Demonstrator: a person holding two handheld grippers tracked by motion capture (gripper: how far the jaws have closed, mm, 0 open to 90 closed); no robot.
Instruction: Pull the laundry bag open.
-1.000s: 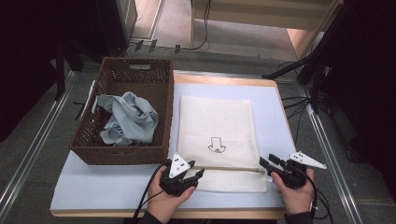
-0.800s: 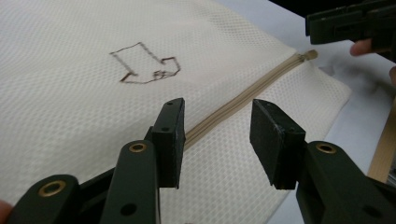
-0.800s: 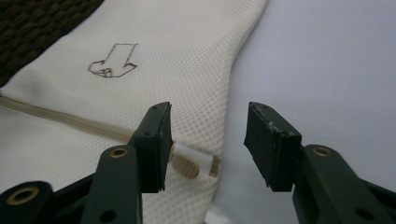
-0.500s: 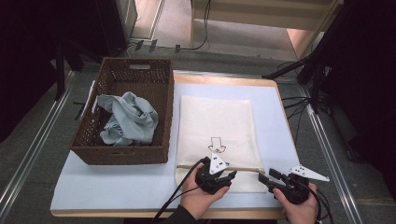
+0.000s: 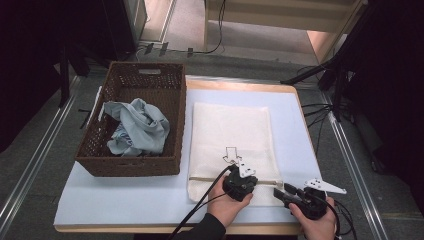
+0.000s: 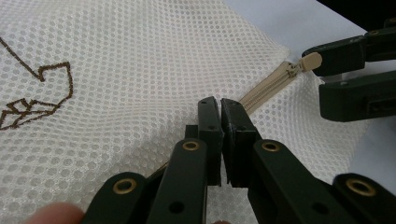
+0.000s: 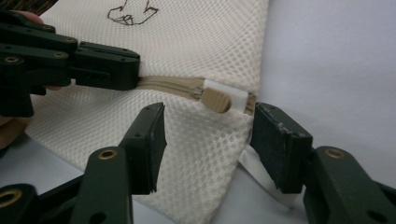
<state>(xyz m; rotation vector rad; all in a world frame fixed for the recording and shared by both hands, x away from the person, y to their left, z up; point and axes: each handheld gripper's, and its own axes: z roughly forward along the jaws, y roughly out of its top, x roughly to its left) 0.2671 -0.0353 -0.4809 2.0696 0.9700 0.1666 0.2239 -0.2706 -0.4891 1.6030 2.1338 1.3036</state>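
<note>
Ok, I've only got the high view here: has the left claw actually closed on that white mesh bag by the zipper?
Observer: Yes. In the left gripper view the left claw is shut, seemingly pinching the white mesh bag right at its beige zipper.
Operator: And the right claw?
Observer: The right claw is open, though its jaws have just been closing a little. The tan zipper pull sits just ahead, in the gap between the jaws, untouched.
Operator: Is the zipper undone anywhere?
Observer: The stretch between the two claws looks closed, with the pull at the bag's corner.
</note>
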